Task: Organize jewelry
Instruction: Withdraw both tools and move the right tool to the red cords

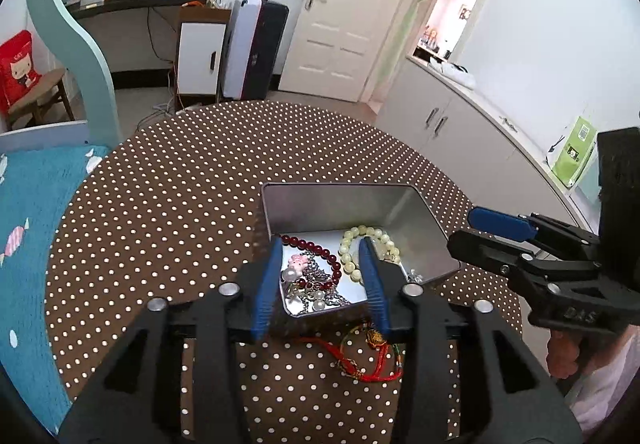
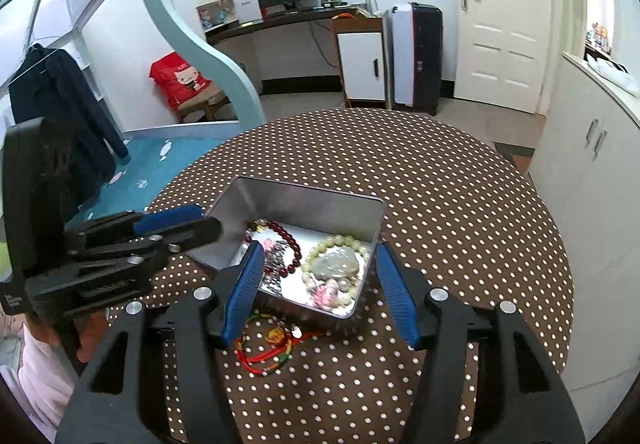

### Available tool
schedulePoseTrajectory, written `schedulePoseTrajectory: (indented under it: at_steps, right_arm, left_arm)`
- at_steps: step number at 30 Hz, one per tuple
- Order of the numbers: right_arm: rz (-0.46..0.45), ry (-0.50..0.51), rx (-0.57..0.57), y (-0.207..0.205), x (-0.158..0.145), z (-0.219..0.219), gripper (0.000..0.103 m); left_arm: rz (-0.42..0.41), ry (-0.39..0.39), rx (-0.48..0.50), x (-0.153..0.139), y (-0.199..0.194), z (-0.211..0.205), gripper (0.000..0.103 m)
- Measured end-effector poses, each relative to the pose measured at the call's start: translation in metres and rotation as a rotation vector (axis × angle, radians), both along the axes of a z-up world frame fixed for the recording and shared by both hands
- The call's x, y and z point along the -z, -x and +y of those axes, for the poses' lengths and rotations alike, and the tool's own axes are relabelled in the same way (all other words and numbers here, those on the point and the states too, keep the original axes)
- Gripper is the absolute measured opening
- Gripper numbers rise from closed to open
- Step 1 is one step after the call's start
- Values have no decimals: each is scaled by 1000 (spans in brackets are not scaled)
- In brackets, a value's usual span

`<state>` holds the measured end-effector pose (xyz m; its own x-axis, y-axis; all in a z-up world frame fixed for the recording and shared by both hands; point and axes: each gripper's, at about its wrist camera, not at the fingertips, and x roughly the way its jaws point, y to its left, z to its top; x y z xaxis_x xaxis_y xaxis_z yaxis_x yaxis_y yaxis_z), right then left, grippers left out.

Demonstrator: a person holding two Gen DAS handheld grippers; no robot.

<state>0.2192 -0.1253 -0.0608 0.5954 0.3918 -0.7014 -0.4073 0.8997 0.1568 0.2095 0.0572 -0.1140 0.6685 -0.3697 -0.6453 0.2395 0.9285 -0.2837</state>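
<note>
A rectangular metal tin (image 2: 298, 199) sits open at frame centre on the dotted cloth, holding a dark red bead bracelet (image 2: 286, 240), a pale bead bracelet (image 2: 320, 248), a silver chain (image 1: 320, 294) and pink charms (image 2: 326, 294). A red cord bracelet (image 2: 266, 354) lies coiled on the cloth just below the tin.

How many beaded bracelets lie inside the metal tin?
2: a dark red beaded bracelet on the left, a pale cream beaded bracelet on the right. The tangled chains may hide others.
</note>
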Motion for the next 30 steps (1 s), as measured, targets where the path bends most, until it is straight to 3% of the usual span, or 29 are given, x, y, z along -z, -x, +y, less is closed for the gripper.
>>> schedulePoseTrajectory:
  at_steps: [7,10,15,22,27,30]
  right_arm:
    - [27,65,32,31,14,-6,56]
    - [48,68,-10,45,22,0,56]
    - [86,108,-61,51,40,20,40]
    - [118,168,-94,41,60,47,33]
    - [125,212,-92,31,69,57,31]
    - [144,226,-87,24,74,60,20]
  left_arm:
    - [-16,-16,-20,-5,24,10,41]
    - [-11,-18,-21,-3,37,15,48]
    - [40,-49,-45,15,54,21,50]
    - [108,-53,-71,37,71,36,51]
    - [121,-41,-123,35,71,49,53]
    - [134,-29,-187,29,60,58,53]
